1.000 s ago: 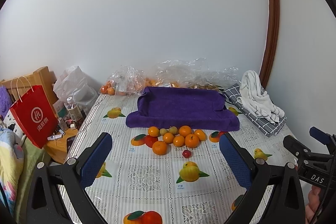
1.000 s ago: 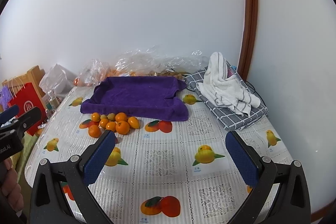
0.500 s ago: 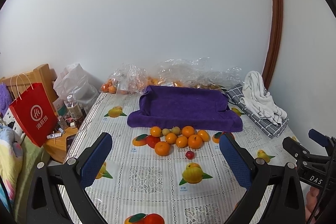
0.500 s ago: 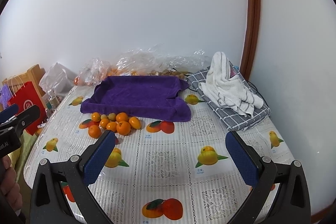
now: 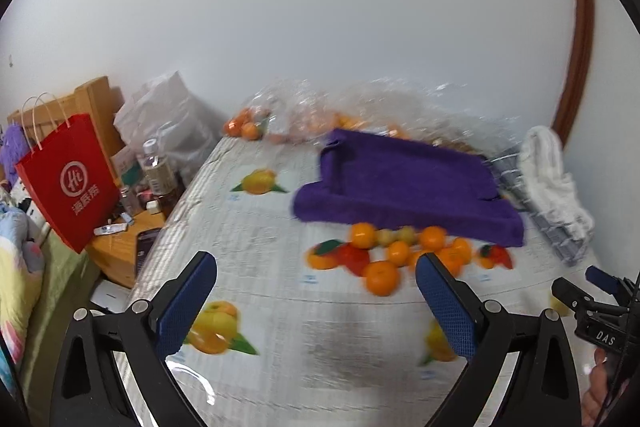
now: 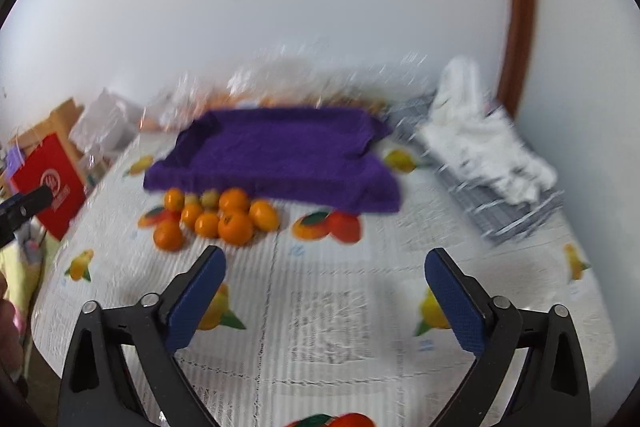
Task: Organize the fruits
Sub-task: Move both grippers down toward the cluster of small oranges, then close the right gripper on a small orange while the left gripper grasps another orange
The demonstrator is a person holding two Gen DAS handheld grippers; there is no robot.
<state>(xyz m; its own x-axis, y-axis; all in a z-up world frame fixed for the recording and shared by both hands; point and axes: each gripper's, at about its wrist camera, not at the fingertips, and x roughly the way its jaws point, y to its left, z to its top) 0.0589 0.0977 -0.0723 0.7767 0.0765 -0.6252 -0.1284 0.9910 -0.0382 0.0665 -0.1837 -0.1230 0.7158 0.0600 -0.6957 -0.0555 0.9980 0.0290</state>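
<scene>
Orange tangerines (image 6: 236,225) lie by a purple towel (image 6: 276,155). The worktop's tablecloth (image 6: 320,307) is white with printed yellow and orange fruit. Red paper bag (image 5: 70,179); grey checked cloth (image 6: 492,203); white towel (image 6: 480,143).

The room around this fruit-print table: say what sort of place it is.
Probably a lived-in home room, perhaps a bedroom: colourful bedding beside the table, a cluttered wooden side table, and a pile of white towels.

Oranges (image 6: 224,217) cluster just in front of the purple towel (image 6: 280,155). The right gripper (image 6: 324,291), nearer than the towel, is closing its wide jaws on nothing. White cloth (image 6: 480,143) lies right of the towel.
</scene>
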